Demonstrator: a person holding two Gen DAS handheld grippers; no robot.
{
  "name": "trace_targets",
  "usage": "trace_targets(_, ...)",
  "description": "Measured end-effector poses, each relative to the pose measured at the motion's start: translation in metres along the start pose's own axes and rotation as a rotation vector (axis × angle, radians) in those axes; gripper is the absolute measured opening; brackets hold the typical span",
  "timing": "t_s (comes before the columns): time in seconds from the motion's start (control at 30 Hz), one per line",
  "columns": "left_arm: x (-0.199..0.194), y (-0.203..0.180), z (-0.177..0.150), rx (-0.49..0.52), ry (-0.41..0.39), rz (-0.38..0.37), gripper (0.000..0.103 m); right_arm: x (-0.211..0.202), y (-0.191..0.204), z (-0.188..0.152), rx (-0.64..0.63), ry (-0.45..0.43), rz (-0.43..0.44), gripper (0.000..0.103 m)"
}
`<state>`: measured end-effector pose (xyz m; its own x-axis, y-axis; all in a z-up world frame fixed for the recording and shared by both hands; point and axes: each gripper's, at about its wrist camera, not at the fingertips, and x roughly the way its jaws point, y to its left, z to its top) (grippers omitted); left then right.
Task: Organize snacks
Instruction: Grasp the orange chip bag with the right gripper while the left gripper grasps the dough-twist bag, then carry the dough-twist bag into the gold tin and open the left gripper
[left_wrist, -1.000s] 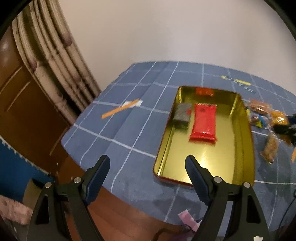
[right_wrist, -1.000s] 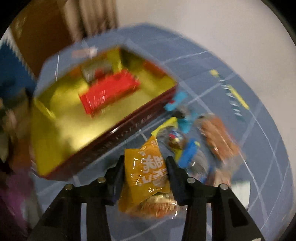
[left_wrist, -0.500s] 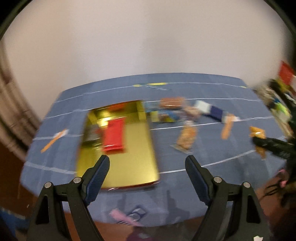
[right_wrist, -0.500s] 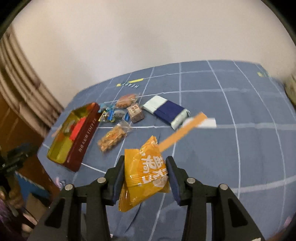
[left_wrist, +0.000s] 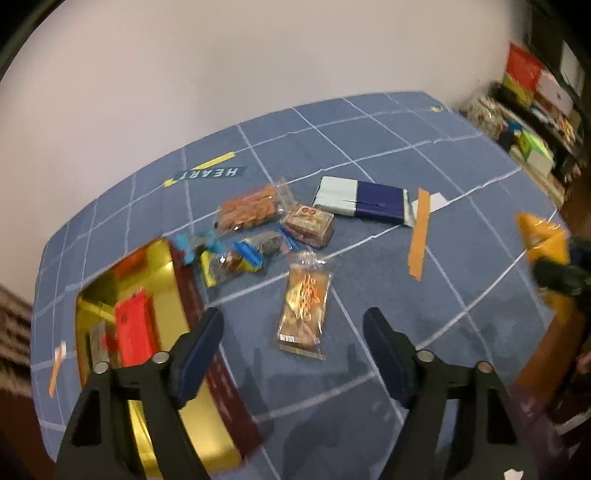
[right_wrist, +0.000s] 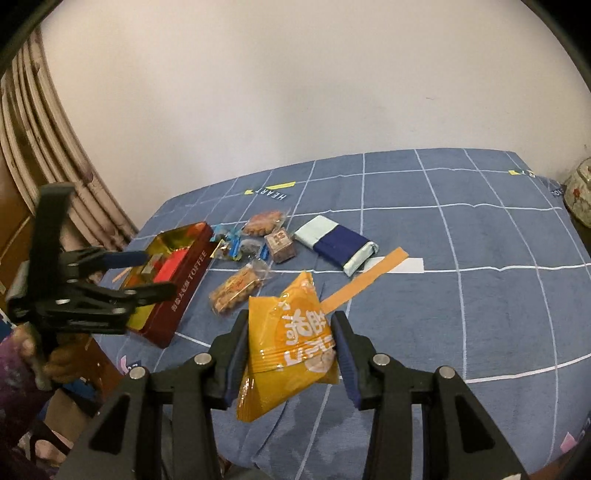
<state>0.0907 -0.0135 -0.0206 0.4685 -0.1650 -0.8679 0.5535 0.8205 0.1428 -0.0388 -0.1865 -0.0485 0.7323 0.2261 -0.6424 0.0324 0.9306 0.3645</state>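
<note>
Two tongs show at the bottom of their own views. The right tongs (right_wrist: 290, 345), low centre of the right wrist view, are clamped on a crinkled orange plastic snack packet with white lettering (right_wrist: 291, 343), lifted clear of the blue checked cloth on the counter (right_wrist: 461, 314). The left tongs (left_wrist: 293, 339), low in the left wrist view, stand wide apart with nothing between them, above a clear wrapped packet of golden biscuits (left_wrist: 304, 304) lying flat on the cloth. At the lower left of that view sits an open gold-lined rectangular tin with dark red sides (left_wrist: 162, 266), holding a flat red packet (left_wrist: 133, 328). Further up, just beside the tin's far corner, lie small blue and yellow wrapped sweets (left_wrist: 231, 254), a brown square packet (left_wrist: 308, 223) and a clear bag of orange-brown cookies (left_wrist: 249, 210). Beyond them rests a pale green and navy folded package (left_wrist: 360, 199), with an orange paper strip (left_wrist: 421, 232) to its right
</note>
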Motion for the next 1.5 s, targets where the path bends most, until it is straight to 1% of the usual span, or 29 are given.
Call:
trace_targets(0.03, 0.007, -0.002, 0.002, 0.029, 0.015, -0.009, 0.073, -0.001, -0.001, 0.001, 0.005, -0.003, 0.005, 0.044)
trace_targets(0.07, 0.019, -0.005, 0.005, 0.071, 0.050, -0.014, 0.073, -0.003, -0.003, 0.002, 0.010, -0.008, 0.011, 0.044)
trace_targets(0.2, 0.043, -0.007, 0.007, 0.143, 0.112, -0.025, 0.074, -0.005, -0.007, 0.004, 0.027, -0.011, 0.028, 0.044)
trace_targets(0.27, 0.052, -0.003, 0.009, 0.141, 0.128, -0.025, 0.074, -0.005, -0.009, 0.005, 0.034, -0.011, 0.036, 0.044)
trace_targets(0.33, 0.061, 0.002, 0.012, 0.128, 0.148, -0.041, 0.074, -0.005, -0.009, 0.005, 0.034, -0.010, 0.042, 0.044)
trace_targets(0.47, 0.081, 0.006, 0.012, 0.118, 0.196, -0.037, 0.072, -0.002, -0.009, 0.004, 0.039, 0.003, 0.053, 0.044)
trace_targets(0.57, 0.090, 0.002, 0.009, 0.123, 0.217, -0.040, 0.065, 0.000, -0.010, 0.004, 0.044, 0.007, 0.058, 0.044)
trace_targets(0.6, 0.091, 0.002, 0.008, 0.118, 0.208, -0.047, 0.059, 0.000, -0.011, 0.004, 0.050, 0.008, 0.063, 0.044)
trace_targets(0.63, 0.089, 0.002, 0.007, 0.104, 0.190, -0.059, 0.042, 0.000, -0.011, 0.004, 0.053, 0.009, 0.065, 0.044)
trace_targets(0.67, 0.089, 0.003, 0.006, 0.084, 0.185, -0.079, 0.034, 0.001, -0.012, 0.003, 0.057, 0.013, 0.064, 0.044)
trace_targets(0.7, 0.088, 0.002, 0.006, 0.055, 0.179, -0.052, 0.034, 0.002, -0.012, 0.003, 0.059, 0.016, 0.063, 0.044)
trace_targets(0.77, 0.085, -0.003, 0.002, 0.045, 0.162, 0.013, 0.033, 0.004, -0.013, 0.002, 0.064, 0.024, 0.063, 0.044)
trace_targets(0.8, 0.081, -0.006, 0.000, 0.040, 0.157, 0.041, 0.033, 0.005, -0.013, 0.002, 0.063, 0.025, 0.063, 0.044)
trace_targets(0.83, 0.076, -0.009, -0.002, 0.024, 0.150, 0.054, 0.033, 0.005, -0.012, 0.002, 0.057, 0.023, 0.060, 0.044)
trace_targets(0.93, 0.046, -0.008, -0.006, -0.073, 0.105, 0.016, 0.033, 0.003, -0.010, 0.002, 0.041, 0.018, 0.048, 0.044)
trace_targets(1.03, 0.014, -0.005, -0.010, -0.167, 0.068, 0.018, 0.033, 0.003, -0.011, 0.002, 0.046, 0.017, 0.043, 0.044)
trace_targets(1.1, -0.007, 0.002, -0.015, -0.244, 0.039, -0.012, 0.033, 0.003, -0.010, 0.001, 0.044, 0.018, 0.042, 0.044)
trace_targets(1.13, -0.019, 0.006, -0.018, -0.274, 0.025, -0.015, 0.033, 0.003, -0.009, 0.001, 0.040, 0.017, 0.040, 0.044)
trace_targets(1.17, -0.032, 0.011, -0.023, -0.306, 0.008, -0.010, 0.033, 0.002, -0.007, 0.001, 0.036, 0.014, 0.041, 0.044)
trace_targets(1.33, -0.070, 0.043, -0.040, -0.414, -0.038, 0.022, 0.033, -0.002, 0.001, 0.001, 0.009, 0.000, 0.043, 0.044)
trace_targets(1.5, -0.090, 0.078, -0.061, -0.492, -0.037, 0.090, 0.033, -0.003, 0.006, 0.000, 0.000, 0.000, 0.047, 0.044)
